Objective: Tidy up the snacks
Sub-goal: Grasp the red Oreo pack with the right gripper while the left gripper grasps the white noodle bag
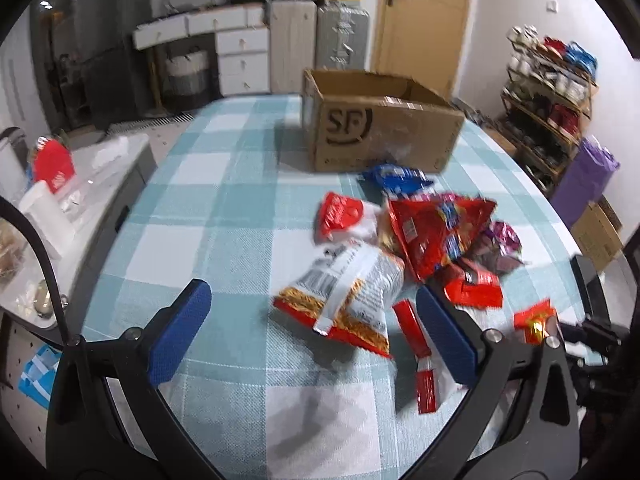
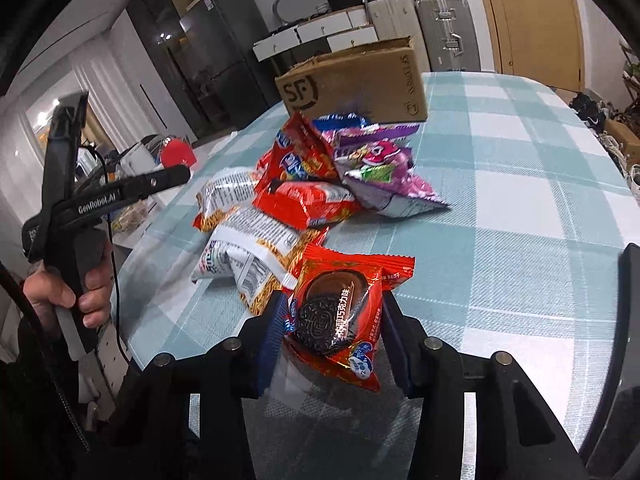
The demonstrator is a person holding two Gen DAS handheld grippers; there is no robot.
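A heap of snack bags lies on the teal checked tablecloth [image 1: 224, 184]: a white and orange bag [image 1: 348, 292] [image 2: 248, 240], a red chip bag [image 1: 436, 228] [image 2: 304, 156], a purple bag [image 2: 380, 168] and a blue packet [image 1: 396, 178]. Behind them stands an open cardboard box [image 1: 380, 128] [image 2: 352, 84]. My right gripper [image 2: 334, 320] is shut on a red chocolate cookie packet [image 2: 340, 312], its blue pads pressing both sides at the near end of the heap. My left gripper [image 1: 312, 320] hovers open over the cloth, left of the heap, with nothing gripped; a hand [image 2: 68, 292] holds it.
A shoe rack [image 1: 552, 92], a purple bag [image 1: 588, 176] and a small carton [image 1: 596, 236] stand past the table's right edge. A grey side counter [image 1: 100, 168] with clutter runs along the left. Suitcases [image 1: 344, 36] and a wooden door [image 1: 424, 20] are behind the box.
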